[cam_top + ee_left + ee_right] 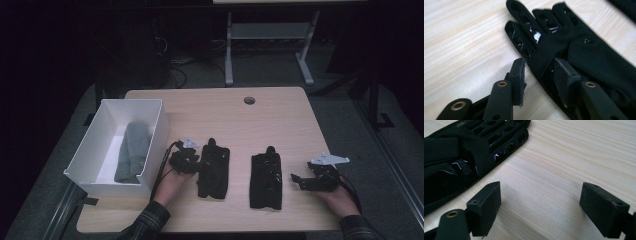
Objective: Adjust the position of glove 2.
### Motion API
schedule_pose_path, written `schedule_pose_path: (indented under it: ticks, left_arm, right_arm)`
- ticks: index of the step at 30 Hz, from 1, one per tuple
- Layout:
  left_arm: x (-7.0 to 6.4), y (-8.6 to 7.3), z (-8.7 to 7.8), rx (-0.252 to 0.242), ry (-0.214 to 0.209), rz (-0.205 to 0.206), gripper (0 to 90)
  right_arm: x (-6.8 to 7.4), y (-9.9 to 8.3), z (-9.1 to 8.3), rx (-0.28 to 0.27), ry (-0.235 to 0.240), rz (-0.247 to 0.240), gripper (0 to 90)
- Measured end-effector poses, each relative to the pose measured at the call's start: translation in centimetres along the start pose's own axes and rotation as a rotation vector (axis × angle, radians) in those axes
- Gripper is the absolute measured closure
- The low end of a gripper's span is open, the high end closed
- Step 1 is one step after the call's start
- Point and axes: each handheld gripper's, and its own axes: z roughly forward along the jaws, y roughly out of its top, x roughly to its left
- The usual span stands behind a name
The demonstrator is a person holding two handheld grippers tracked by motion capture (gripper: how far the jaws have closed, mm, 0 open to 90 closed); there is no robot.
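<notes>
Two black gloves lie flat on the wooden table (pixel 235 125), side by side between the tongs, each with its long axis running away from the person and its fingers pointing to the far edge. The left glove (pixel 214 171) lies just beside the left gripper (pixel 191 161); its jaws straddle the near side edge of that glove, one pad on bare wood, the other over the black fabric, parted and not yet clenched on it. The right glove (pixel 266 179) lies a little apart from the right gripper (pixel 298 180), whose jaws stand wide, released, over bare wood.

From above, the gloves are dark shapes with little detail. The left gripper view brings out the left glove's (pixel 564 42) glossy finger ridges; its cuff end is cut off. The right gripper view shows the right glove's (pixel 466 152) ridged fingers, cuff cropped. Beyond the left gripper stands a white box (pixel 152 150) holding a grey roll of cloth (pixel 133 150).
</notes>
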Motion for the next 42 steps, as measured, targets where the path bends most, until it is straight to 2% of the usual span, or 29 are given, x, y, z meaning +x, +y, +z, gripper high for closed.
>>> schedule_pose_path:
  ticks: [3,5,7,9,12,14,17,24,31,42]
  left_arm:
    - [-0.1,-0.1,0.3,0.008,-0.018,-0.009,66.8]
    - [-0.1,-0.1,0.3,0.015,-0.036,-0.015,73.2]
    - [-0.3,0.1,0.3,0.021,-0.044,-0.011,81.7]
    - [-0.3,0.3,0.2,0.031,-0.049,-0.008,86.5]
    - [-0.1,0.4,0.2,0.019,-0.076,-0.021,87.6]
    - [0.0,0.5,0.0,-0.008,-0.106,-0.044,87.8]
    - [0.1,0.9,-0.6,-0.037,-0.139,-0.056,87.9]
    - [0.4,1.2,-1.3,-0.089,-0.212,-0.104,87.9]
    - [0.6,1.4,-1.5,-0.104,-0.265,-0.126,87.9]
    - [0.1,2.1,-1.8,-0.122,-0.306,-0.121,87.8]
  right_arm:
    - [0.0,0.0,0.0,-0.001,0.000,-0.001,18.4]
    - [0.0,0.0,-0.1,-0.004,0.011,-0.009,25.6]
    - [0.0,0.2,-0.4,0.010,0.021,-0.014,38.5]
    - [0.0,0.5,-0.7,0.013,0.055,-0.025,48.5]
    - [0.5,0.8,-1.2,-0.004,0.104,-0.054,69.7]
    - [0.9,1.0,-1.4,-0.001,0.145,-0.074,77.8]
    - [1.5,1.1,-1.1,0.016,0.208,-0.095,88.9]
    - [2.6,1.7,-0.1,0.047,0.259,-0.124,90.0]
    - [4.1,2.5,1.1,0.072,0.300,-0.154,90.0]
    - [7.0,4.2,3.1,0.084,0.352,-0.215,90.0]
